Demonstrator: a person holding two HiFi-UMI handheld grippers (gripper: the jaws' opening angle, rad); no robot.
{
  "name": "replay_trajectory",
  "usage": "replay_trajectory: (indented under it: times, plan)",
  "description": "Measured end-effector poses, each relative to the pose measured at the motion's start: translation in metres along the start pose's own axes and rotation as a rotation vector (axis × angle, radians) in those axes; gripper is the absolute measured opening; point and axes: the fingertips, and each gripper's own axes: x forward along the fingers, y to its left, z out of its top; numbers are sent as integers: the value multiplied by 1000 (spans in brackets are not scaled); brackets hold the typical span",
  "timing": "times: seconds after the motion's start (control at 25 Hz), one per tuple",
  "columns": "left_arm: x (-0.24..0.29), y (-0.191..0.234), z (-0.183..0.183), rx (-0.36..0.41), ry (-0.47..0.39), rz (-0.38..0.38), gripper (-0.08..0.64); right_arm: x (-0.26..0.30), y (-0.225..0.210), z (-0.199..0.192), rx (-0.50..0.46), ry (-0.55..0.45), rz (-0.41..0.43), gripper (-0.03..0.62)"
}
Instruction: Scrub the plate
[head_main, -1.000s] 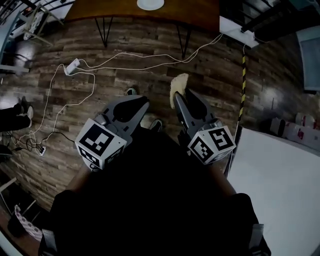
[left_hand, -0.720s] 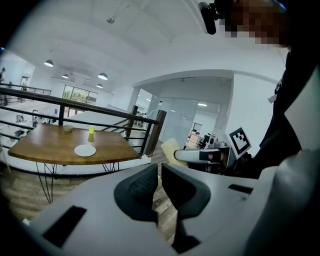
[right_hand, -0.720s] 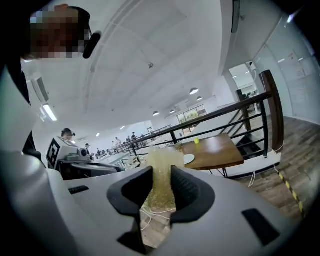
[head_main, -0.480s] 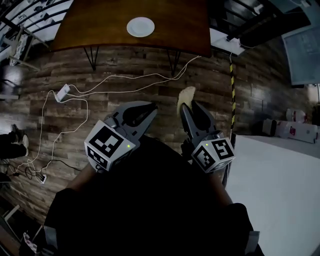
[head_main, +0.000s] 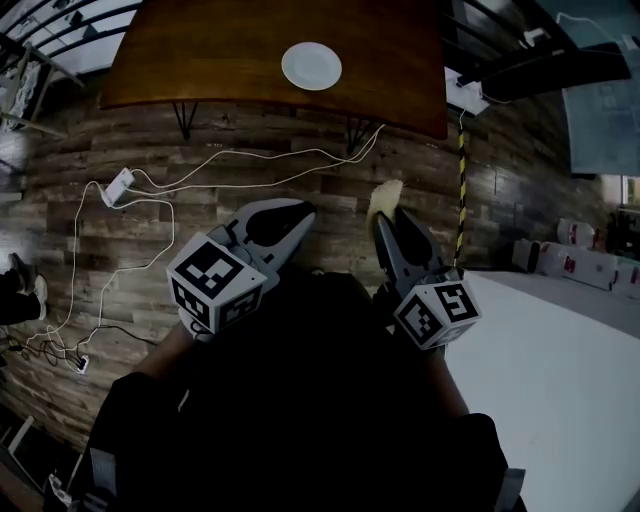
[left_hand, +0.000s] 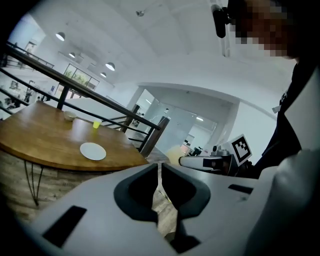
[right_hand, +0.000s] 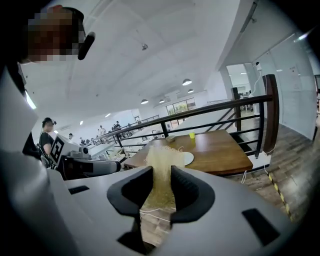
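A white plate (head_main: 311, 66) lies on a brown wooden table (head_main: 200, 60) far ahead of me, at the top of the head view. My right gripper (head_main: 388, 218) is shut on a pale yellow fibrous scrubber (head_main: 383, 194) that sticks out past its tips. In the right gripper view the scrubber (right_hand: 161, 160) fills the gap between the jaws and hides part of the plate (right_hand: 188, 158). My left gripper (head_main: 292, 214) is held beside it, shut on nothing. The left gripper view shows the plate (left_hand: 93, 151) well beyond the shut jaws, and the right gripper (left_hand: 200, 161) alongside.
White cables (head_main: 240, 165) and a power adapter (head_main: 117, 186) trail over the plank floor between me and the table. A black-and-yellow striped post (head_main: 461, 190) and a white platform (head_main: 545, 370) stand at the right. A yellow cup (right_hand: 191, 134) and a bowl (right_hand: 171, 138) sit on the table by a black railing (right_hand: 220, 107).
The table and plate have come further into view and nearer. Both grippers have been carried forward with me; the right one still holds the scrubber.
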Motion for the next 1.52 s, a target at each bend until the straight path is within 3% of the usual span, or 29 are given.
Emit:
replay_trajectory:
  times: [0.28,0.56,0.72,0.84,1.12,1.36,1.52]
  plan:
    - [-40,83,22,-116,-118,80,34,57,34,22,-136,107,19,120]
    - [-78,114,24,-161,-196,214,34,94,55,22,-154,174,115,120]
    - [-92,135,19,-195,-202,283,34,125,71,29,-198,183,189,120]
    - [-89,150,30,-190,-198,309,34,148,70,37,-174,180,218,120]
    - [-36,171,69,-151,-170,308,34,188,26,64,-103,152,242,120]
    - [54,189,116,-127,-138,309,34,217,-67,115,10,95,214,120]
    - [128,193,158,-101,-131,307,34,246,-124,133,81,123,249,120]
